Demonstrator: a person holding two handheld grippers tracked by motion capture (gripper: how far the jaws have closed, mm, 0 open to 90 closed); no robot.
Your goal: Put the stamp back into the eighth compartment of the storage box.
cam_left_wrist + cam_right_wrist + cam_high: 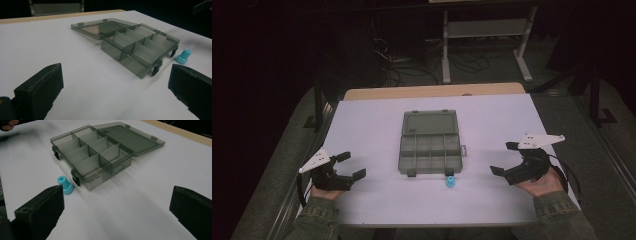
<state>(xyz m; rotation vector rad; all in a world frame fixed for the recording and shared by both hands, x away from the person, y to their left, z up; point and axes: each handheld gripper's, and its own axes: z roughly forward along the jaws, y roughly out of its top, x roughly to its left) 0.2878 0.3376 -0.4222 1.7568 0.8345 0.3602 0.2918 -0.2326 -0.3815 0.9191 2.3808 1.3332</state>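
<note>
While jaws gape wide and empty, left gripper [346, 166] and right gripper [503, 158] flanking open box [430, 142], blue cap [451, 182] just beside its near edge.

Dim lab or workshop, white work table [377, 190], floor cables [412, 67], metal-framed bench [484, 30]

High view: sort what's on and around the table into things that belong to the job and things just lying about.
Belongs to the job:
- blue plug, upright just in front of the box
- compartment box, lid open flat, compartments empty
- left tongs and right tongs, both open

Lying about:
- cables on the floor behind
- white desk frame at the back
</note>
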